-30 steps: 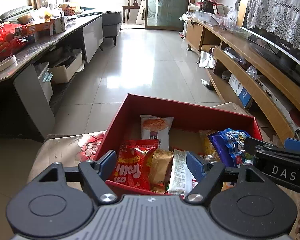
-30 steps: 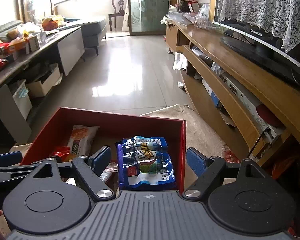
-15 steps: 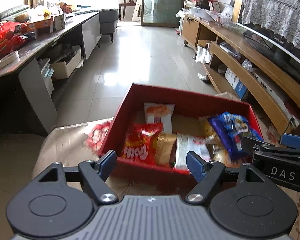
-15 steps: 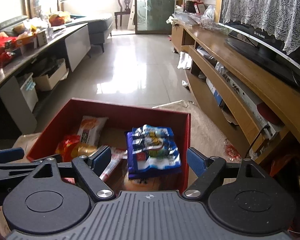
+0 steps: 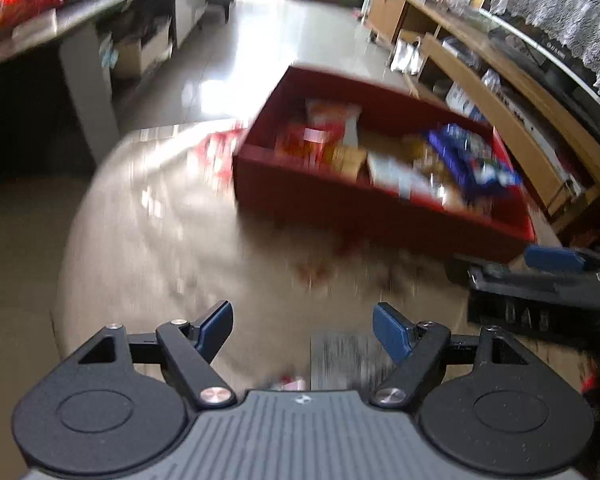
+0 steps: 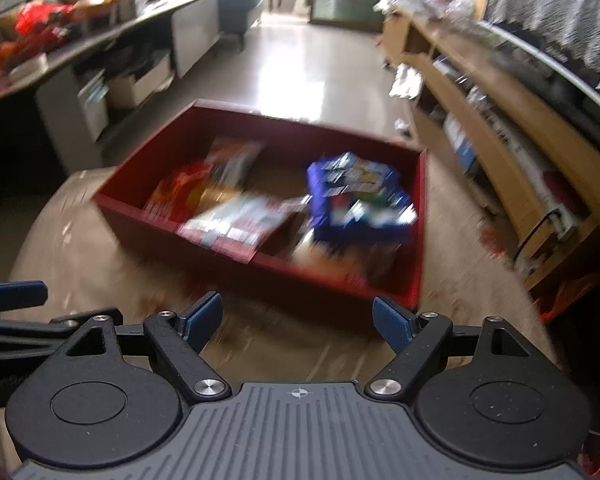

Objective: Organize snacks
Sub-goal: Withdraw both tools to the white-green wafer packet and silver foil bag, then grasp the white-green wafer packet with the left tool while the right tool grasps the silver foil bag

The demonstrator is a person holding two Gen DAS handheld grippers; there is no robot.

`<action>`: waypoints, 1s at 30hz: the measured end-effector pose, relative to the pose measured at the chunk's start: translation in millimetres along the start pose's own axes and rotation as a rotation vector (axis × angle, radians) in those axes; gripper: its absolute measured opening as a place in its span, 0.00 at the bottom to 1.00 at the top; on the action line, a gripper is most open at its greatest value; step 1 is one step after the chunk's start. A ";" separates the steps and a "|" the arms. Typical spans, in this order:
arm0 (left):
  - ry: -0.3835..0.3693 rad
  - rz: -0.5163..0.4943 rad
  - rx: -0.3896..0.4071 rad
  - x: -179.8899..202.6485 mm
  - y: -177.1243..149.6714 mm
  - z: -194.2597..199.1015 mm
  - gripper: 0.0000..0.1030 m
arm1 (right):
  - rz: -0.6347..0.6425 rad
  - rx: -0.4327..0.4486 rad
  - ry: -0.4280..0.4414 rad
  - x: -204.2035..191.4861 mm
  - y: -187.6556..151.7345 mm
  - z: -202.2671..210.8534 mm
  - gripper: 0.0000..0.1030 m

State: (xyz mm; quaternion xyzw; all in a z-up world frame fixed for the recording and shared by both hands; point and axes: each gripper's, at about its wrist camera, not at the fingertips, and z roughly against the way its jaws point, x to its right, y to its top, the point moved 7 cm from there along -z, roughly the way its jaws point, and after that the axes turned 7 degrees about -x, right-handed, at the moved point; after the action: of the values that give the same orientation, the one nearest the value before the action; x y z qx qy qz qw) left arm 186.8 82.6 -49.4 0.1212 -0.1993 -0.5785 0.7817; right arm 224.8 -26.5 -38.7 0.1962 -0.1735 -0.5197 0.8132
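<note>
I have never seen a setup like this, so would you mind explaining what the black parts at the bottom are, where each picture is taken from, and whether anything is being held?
There is no robot arm here. A person holds a two-finger gripper in each hand, and each carries a fisheye camera looking forward along its fingers. One picture looks out from the left gripper, the other from the right gripper; the black shapes with blue tips are their fingers. Both are open and hold nothing. Ahead, on a beige surface, stands a red box of snack packets, among them a blue packet at its right side and a red packet at its left. The pictures are motion-blurred, so labels cannot be read.
</note>
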 end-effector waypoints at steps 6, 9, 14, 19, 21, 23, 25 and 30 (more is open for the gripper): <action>0.007 0.097 -0.115 -11.0 -45.6 -19.9 0.75 | 0.042 -0.050 0.025 -11.4 -9.8 -8.4 0.84; 0.035 0.126 -0.139 -10.8 -56.6 -30.0 0.75 | 0.059 -0.056 0.037 -16.0 -12.7 -8.0 0.84; 0.078 0.160 -0.109 -5.4 -58.1 -34.1 0.75 | 0.099 -0.063 0.059 -23.0 -14.3 -7.2 0.85; 0.123 0.105 -0.096 -2.0 -59.9 -30.4 0.61 | 0.131 -0.111 0.091 -28.0 -21.5 -16.4 0.85; 0.119 0.096 -0.105 -6.6 -62.8 -27.9 0.59 | 0.136 -0.133 0.108 -29.0 -23.6 -20.7 0.85; 0.127 0.084 -0.113 -12.0 -65.7 -25.8 0.59 | 0.128 -0.142 0.120 -30.6 -23.4 -23.1 0.85; 0.121 0.083 -0.120 -17.8 -70.0 -23.2 0.59 | 0.133 -0.146 0.131 -34.5 -22.6 -25.2 0.85; 0.098 0.074 -0.132 -22.9 -76.2 -19.4 0.59 | 0.161 -0.169 0.167 -50.7 -25.0 -36.0 0.85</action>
State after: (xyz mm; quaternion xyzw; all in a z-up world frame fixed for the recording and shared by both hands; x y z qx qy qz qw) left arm 124.5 80.7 -102.7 0.0902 -0.1263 -0.5543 0.8177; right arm 202.5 15.2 -86.3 0.1551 -0.0762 -0.4472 0.8776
